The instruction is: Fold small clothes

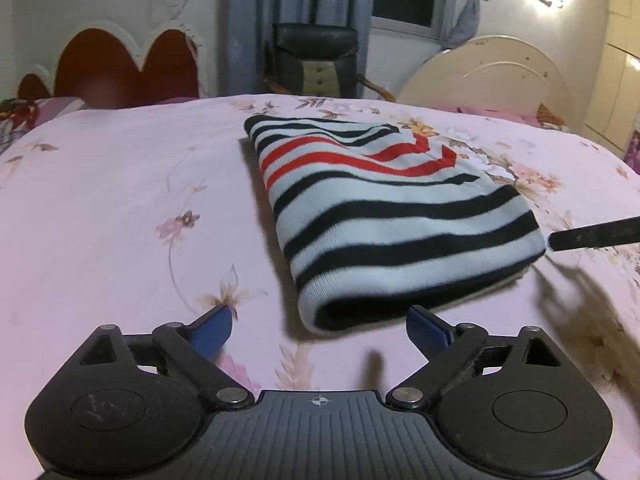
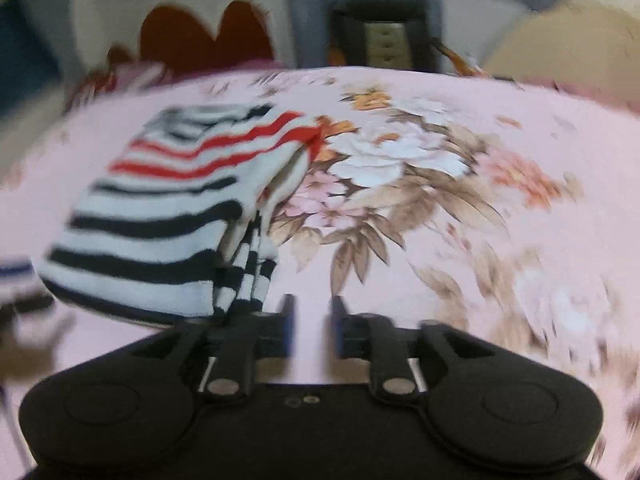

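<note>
Knitted and soft, the striped sweater (image 1: 384, 216) lies folded into a compact rectangle on the bed's pink floral bedsheet (image 1: 120, 208), just ahead of the left gripper (image 1: 319, 330). In this left wrist view its jaws stand wide apart and hold nothing, the blue pads hovering close to the garment's rounded near fold. The bands run black on white for most of the piece, with about 3 red ones toward the far end. At the right edge a dark finger of the right gripper (image 1: 592, 234) reaches in beside the sweater's corner; whether it touches is hard to tell. A black chair (image 1: 316, 60) stands beyond the bed.

The right wrist view is blurred. Here the sweater (image 2: 160, 216) sits to the left of the right gripper (image 2: 312, 330), whose jaws are parted by a narrow gap with only bedsheet (image 2: 500, 240) between them. Loose layered edges and a striped cuff hang out along the garment's right side.

Judging by the knit, the piece should be light, limp and not slippery; it will sag if lifted by 1 point. The thick near fold or a corner through all layers looks the safest place to pinch, since the loose side edges would likely spill open.
</note>
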